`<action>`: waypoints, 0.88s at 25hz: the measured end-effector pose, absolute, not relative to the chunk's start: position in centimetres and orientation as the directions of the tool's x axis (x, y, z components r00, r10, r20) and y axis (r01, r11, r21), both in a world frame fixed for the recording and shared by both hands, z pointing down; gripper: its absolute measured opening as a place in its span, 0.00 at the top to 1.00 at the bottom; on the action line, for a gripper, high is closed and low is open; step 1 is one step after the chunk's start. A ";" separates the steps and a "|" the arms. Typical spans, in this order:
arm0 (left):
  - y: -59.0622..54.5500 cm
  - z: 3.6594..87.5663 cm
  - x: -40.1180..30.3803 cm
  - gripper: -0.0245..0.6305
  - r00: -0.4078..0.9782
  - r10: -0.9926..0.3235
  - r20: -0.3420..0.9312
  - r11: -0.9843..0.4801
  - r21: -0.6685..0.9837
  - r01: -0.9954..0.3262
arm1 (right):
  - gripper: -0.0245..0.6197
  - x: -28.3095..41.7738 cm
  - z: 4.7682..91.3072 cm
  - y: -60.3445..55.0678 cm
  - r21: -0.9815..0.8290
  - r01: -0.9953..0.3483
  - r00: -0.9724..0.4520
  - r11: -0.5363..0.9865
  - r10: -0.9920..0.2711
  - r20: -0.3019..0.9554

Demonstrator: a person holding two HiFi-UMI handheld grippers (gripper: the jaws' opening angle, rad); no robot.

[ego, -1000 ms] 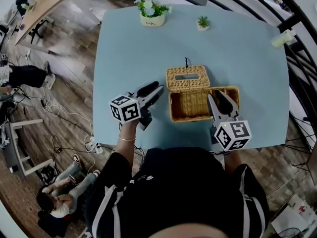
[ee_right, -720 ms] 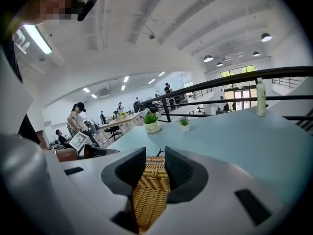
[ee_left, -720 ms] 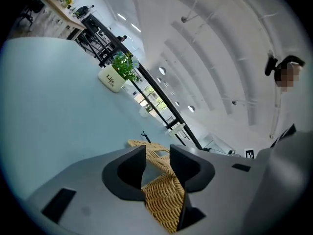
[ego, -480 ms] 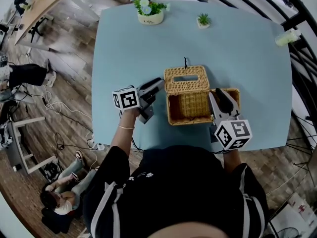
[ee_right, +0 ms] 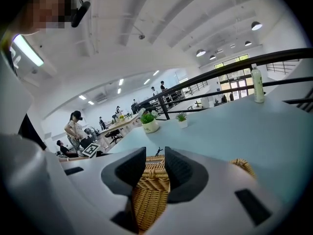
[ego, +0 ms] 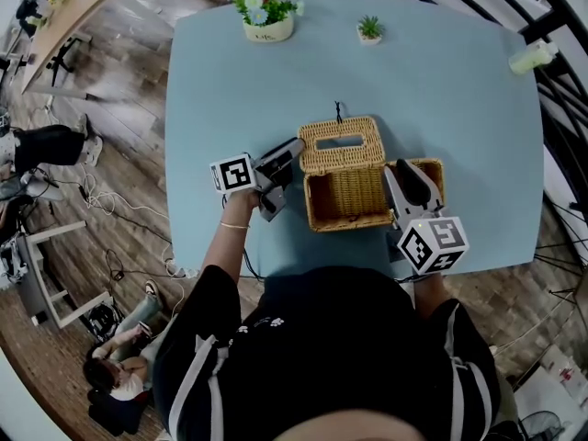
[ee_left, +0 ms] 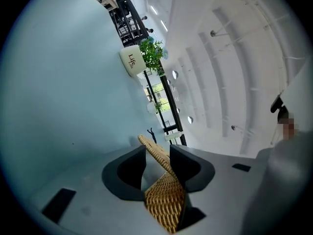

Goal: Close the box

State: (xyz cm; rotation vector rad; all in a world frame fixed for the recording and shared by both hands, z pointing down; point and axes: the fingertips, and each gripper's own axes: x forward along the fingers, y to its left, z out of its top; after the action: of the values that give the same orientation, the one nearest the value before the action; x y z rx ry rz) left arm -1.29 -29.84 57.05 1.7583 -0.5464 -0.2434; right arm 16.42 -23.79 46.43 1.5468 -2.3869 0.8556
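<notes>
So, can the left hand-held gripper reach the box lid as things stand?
Probably yes: an edge of the lid sits between the jaws of the left hand-held gripper, with nothing in the way. The right hand-held gripper grips the box wall.

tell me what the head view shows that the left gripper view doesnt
Head view only: the wicker box's open inside, the right hand-held gripper at its right side, the wooden floor. Left gripper view only: the wicker lid's edge between the left hand-held gripper's jaws, close up. Both: that lid, the flower pot, the blue table.
</notes>
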 end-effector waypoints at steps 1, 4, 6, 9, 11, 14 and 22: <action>-30.0 57.2 -1.3 0.76 0.868 -0.482 0.118 -0.172 0.959 -0.226 | 0.78 16.4 46.4 -23.8 -0.378 -0.876 -0.452 0.298 -0.781 0.431; -30.5 57.3 -1.2 0.76 0.867 -0.491 0.087 -0.155 0.971 -0.185 | 0.77 16.2 46.6 -23.8 -0.387 -0.871 -0.460 0.302 -0.778 0.428; -30.8 57.1 -0.9 0.76 0.864 -0.500 0.062 -0.145 0.977 -0.154 | 0.77 16.2 46.7 -23.7 -0.388 -0.871 -0.461 0.302 -0.776 0.431; -30.9 56.8 -0.8 0.77 0.860 -0.507 0.063 -0.161 0.973 -0.166 | 0.77 16.2 46.6 -23.6 -0.386 -0.872 -0.459 0.301 -0.776 0.432; -31.0 56.6 -0.9 0.77 0.853 -0.517 0.069 -0.160 0.971 -0.175 | 0.77 16.2 46.5 -23.5 -0.385 -0.873 -0.458 0.300 -0.778 0.431; -31.3 55.7 -1.1 0.79 0.845 -0.531 0.063 -0.184 0.965 -0.188 | 0.77 16.4 46.5 -23.3 -0.383 -0.874 -0.455 0.298 -0.779 0.431; -31.7 52.4 -1.5 0.85 0.832 -0.553 0.047 -0.323 0.908 -0.266 | 0.78 17.3 46.0 -23.6 -0.355 -0.888 -0.431 0.294 -0.802 0.413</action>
State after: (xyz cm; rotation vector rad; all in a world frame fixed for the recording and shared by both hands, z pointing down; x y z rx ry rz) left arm -1.55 -31.70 52.44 1.9203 -0.6115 -0.3286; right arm 17.26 -23.58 45.96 1.5801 -2.3975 0.8170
